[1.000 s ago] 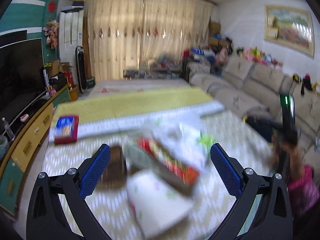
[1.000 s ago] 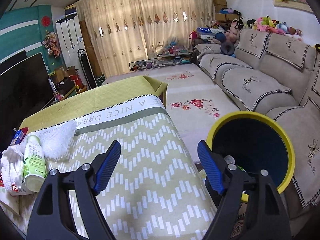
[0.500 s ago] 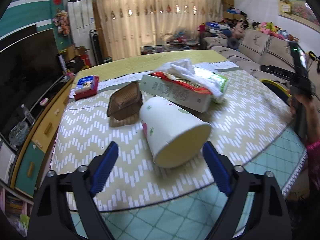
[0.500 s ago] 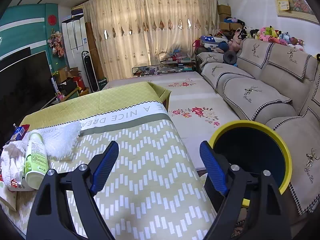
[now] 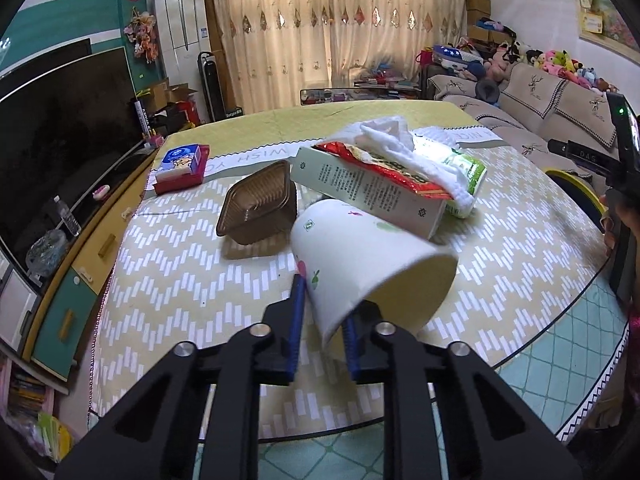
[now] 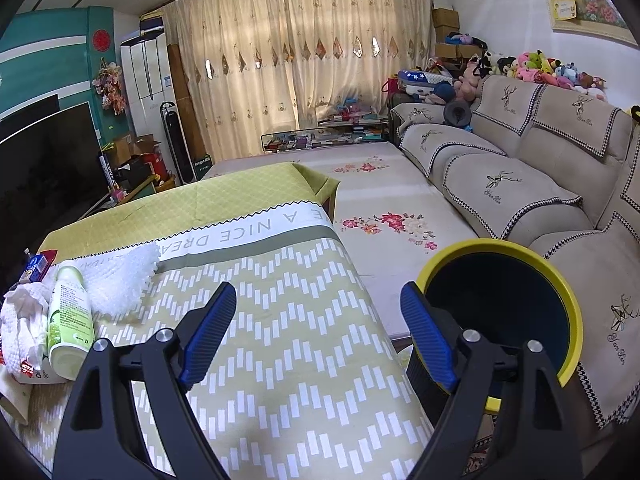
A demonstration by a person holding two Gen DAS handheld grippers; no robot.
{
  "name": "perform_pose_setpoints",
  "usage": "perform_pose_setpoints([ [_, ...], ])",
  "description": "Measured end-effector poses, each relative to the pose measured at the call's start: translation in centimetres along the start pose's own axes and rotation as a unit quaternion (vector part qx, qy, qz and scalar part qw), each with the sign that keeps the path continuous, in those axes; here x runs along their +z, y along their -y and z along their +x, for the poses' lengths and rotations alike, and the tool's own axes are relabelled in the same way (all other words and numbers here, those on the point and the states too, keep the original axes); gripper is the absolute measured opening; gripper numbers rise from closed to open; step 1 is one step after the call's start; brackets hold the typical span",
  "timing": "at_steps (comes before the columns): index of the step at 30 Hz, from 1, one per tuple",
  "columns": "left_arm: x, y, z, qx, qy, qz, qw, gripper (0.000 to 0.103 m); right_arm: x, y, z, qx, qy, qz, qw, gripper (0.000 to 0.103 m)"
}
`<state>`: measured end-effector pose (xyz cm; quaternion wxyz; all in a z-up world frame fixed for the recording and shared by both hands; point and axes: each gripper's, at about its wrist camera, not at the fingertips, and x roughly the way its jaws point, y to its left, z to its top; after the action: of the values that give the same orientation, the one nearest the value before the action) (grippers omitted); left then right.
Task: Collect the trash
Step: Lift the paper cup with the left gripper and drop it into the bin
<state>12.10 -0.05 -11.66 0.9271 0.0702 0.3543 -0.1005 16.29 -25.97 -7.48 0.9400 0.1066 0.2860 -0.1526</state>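
I am looking into a living room with cream curtains (image 5: 340, 28) across the far wall, and everything I place below I place against the big table under its green-and-white zigzag cloth (image 5: 180, 288). Beside the table, on the side away from the dark television (image 5: 60, 128), runs a beige sofa (image 6: 520, 168) topped with soft toys. Between sofa and table stands the round bin with a yellow rim and dark inside (image 6: 500, 312), close against the table's corner.

Near the middle of the table lies a long pale green carton (image 5: 360, 192), with a red snack wrapper (image 5: 384, 164) and a crumpled white cloth (image 5: 392, 140) on top and a green-and-white plastic bottle (image 5: 464, 176) lying behind it. Just beside the carton sits a brown clear plastic tray (image 5: 260, 204), upside down. Toward the television side of the table rests a red-and-blue tissue pack (image 5: 180, 164).

The white paper cup (image 5: 368, 256) lies on its side at the table's near edge, mouth toward me. My left gripper (image 5: 322, 320) is closing on the cup's rim wall, one blue pad outside, the other inside the mouth. My right gripper (image 6: 316, 336) hangs wide over the table's corner nearest the bin, with nothing between its pads.
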Motion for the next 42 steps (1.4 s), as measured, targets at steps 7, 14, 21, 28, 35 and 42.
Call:
perform_pose_setpoints([
  [7,-0.6,0.0,-1.7,0.006,0.003,-0.001,1.0,0.004,0.0,0.2,0.1,0.002,0.001,0.006,1.0,0.08],
  [14,-0.6,1.4,-5.2,0.013,0.02,0.022,0.9995,0.004,-0.2,0.4,-0.3,0.004,0.012,0.006,1.0,0.082],
  [21,0.7,3.8,-6.9,-0.021,0.041,0.038,0.9982,0.004,-0.3,0.6,-1.4,0.004,0.036,0.003,0.999,0.085],
  [28,4.5,9.1,-5.4,-0.091,0.06,0.078,0.991,0.004,-0.1,4.5,-4.7,-0.021,0.059,0.023,0.998,0.088],
  [35,9.2,17.7,-1.3,-0.181,0.057,0.138,0.972,0.004,-1.4,11.3,-7.9,-0.08,0.064,0.062,0.993,0.089],
  [42,14.5,28.2,3.4,-0.263,0.032,0.191,0.945,0.004,-2.9,17.2,-8.8,-0.125,0.059,0.112,0.984,0.089],
])
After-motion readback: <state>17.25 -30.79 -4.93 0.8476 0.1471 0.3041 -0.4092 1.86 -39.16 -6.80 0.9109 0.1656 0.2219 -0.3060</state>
